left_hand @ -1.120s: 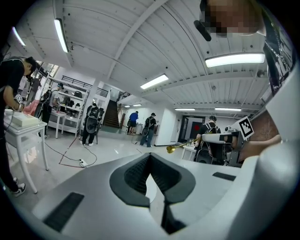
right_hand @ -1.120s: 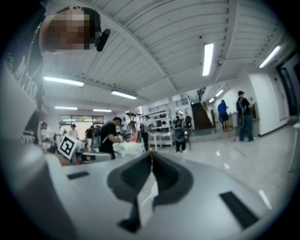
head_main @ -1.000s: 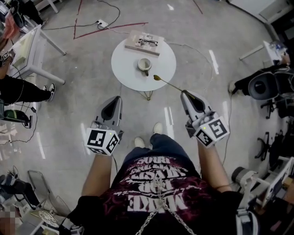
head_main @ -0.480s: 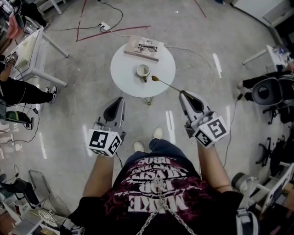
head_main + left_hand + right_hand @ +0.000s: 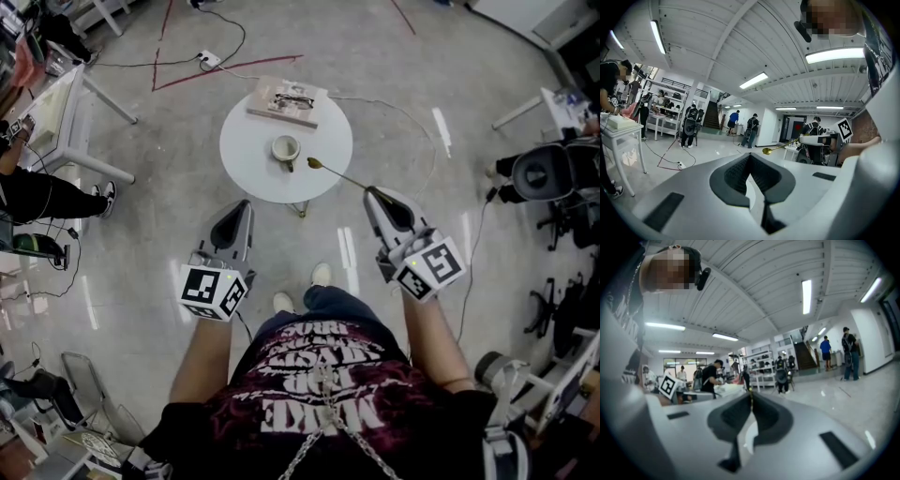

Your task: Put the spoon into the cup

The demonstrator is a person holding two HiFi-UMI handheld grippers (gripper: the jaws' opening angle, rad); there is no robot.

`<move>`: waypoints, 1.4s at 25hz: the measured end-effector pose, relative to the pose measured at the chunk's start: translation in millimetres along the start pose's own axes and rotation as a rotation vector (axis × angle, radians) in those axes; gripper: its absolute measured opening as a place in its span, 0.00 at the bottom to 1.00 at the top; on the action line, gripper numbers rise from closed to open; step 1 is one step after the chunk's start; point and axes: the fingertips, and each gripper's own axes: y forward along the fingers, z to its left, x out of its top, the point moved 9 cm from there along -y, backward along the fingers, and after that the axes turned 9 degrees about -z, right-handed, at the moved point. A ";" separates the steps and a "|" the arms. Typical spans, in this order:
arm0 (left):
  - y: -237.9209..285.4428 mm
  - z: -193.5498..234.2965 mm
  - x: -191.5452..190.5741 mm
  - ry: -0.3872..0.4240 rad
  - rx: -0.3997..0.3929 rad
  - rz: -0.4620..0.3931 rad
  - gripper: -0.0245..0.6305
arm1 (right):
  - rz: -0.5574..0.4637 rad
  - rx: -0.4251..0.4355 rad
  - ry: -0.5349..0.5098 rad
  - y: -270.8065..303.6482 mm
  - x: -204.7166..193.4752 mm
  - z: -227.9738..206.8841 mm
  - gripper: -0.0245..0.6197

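The spoon [image 5: 337,173] juts from the right gripper [image 5: 368,190], whose jaws are clamped on its handle end. Its bowl hangs above the white table [image 5: 248,164], just right of the cup [image 5: 286,148]. The left gripper [image 5: 245,202], jaws together and empty, hovers nearer, to the left.

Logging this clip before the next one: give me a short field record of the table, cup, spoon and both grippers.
table: round, white; holds cup and book
cup: upright, no spoon in it
spoon: gold; bowl end beside the cup, not inside
right gripper: shut on the spoon's handle end
left gripper: shut, empty, short of the table
book: far side, glasses on top
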 end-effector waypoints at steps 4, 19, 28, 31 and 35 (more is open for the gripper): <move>4.9 -2.2 -1.0 0.002 -0.003 -0.002 0.08 | -0.003 0.001 -0.005 0.7 1.5 -5.8 0.09; 26.6 4.4 -7.6 -0.005 0.044 0.009 0.08 | 0.005 0.032 0.006 18.1 2.2 -32.5 0.09; 47.7 -2.7 -7.5 0.007 0.061 0.013 0.08 | -0.005 0.047 0.021 22.1 3.2 -58.6 0.09; 54.5 -6.9 -5.4 0.018 0.067 0.015 0.08 | -0.013 0.057 0.025 23.4 5.5 -67.3 0.09; 65.1 -16.0 1.3 0.057 0.073 0.017 0.08 | -0.027 0.070 0.034 23.5 10.3 -80.8 0.09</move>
